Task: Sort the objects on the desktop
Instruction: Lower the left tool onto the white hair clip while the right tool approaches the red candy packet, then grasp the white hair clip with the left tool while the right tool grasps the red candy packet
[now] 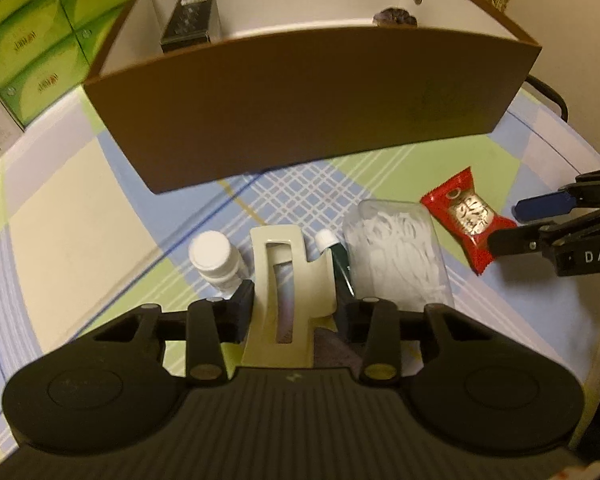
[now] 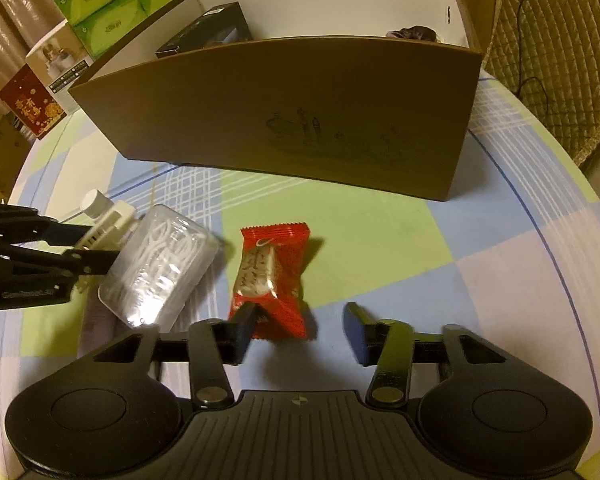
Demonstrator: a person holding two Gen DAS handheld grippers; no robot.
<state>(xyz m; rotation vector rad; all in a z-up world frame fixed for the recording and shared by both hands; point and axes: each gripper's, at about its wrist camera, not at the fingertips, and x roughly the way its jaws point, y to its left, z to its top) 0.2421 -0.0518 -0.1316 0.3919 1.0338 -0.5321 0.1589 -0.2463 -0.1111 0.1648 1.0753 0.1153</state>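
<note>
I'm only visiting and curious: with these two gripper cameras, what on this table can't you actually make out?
- Brown cardboard box: its near wall hides the floor inside in both views; the dark lump at its far right only peeks over.
- Black box inside: label too blurred to read.
- Green tube: lower end hidden behind the left gripper and the cream clip.
- Red candy packet: printing too small; the right gripper finger covers one corner.

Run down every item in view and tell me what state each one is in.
left gripper: shut on the cream hair clip
right gripper: open, red candy packet between its jaws
red candy packet: sealed, flat on the cloth
brown box: open-topped, black box inside
white bottle: capped, upright
clear case: closed, lying flat
</note>
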